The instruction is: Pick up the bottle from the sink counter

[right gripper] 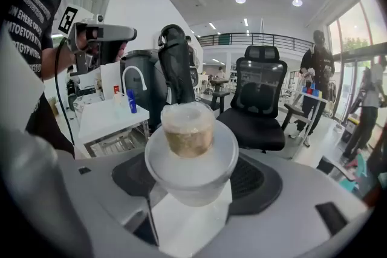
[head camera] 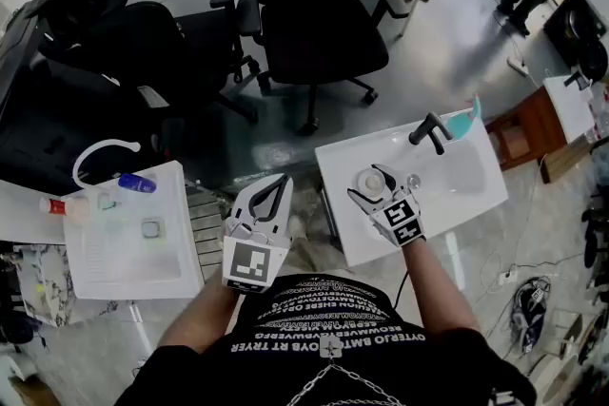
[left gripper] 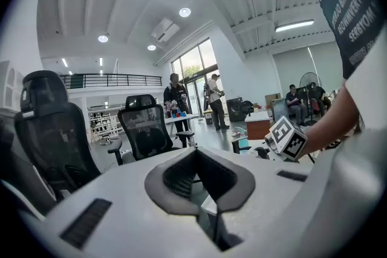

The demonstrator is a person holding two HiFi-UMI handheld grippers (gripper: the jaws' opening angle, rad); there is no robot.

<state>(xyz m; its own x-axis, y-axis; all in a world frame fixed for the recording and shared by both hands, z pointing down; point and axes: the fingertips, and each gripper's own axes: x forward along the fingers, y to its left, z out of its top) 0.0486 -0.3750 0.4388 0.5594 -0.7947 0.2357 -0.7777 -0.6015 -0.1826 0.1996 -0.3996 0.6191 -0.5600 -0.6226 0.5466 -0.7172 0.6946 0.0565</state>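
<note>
A clear plastic bottle (right gripper: 190, 148) with a pale brownish neck sits between the jaws of my right gripper (right gripper: 190, 169), which is shut on it. In the head view the bottle (head camera: 374, 180) and right gripper (head camera: 373, 187) hang over the front left part of the white sink counter (head camera: 466, 190). A black faucet (head camera: 430, 130) rises behind them. My left gripper (head camera: 274, 190) is off the counter's left edge, over the floor. It is shut, and its jaws (left gripper: 202, 190) meet with nothing between them.
To the left is a second white sink unit (head camera: 133, 252) with a white faucet (head camera: 100, 152), a blue bottle (head camera: 136, 183) and a red-capped bottle (head camera: 57, 205). Black office chairs (head camera: 314, 14) stand beyond. A teal object (head camera: 463, 121) lies at the counter's back edge.
</note>
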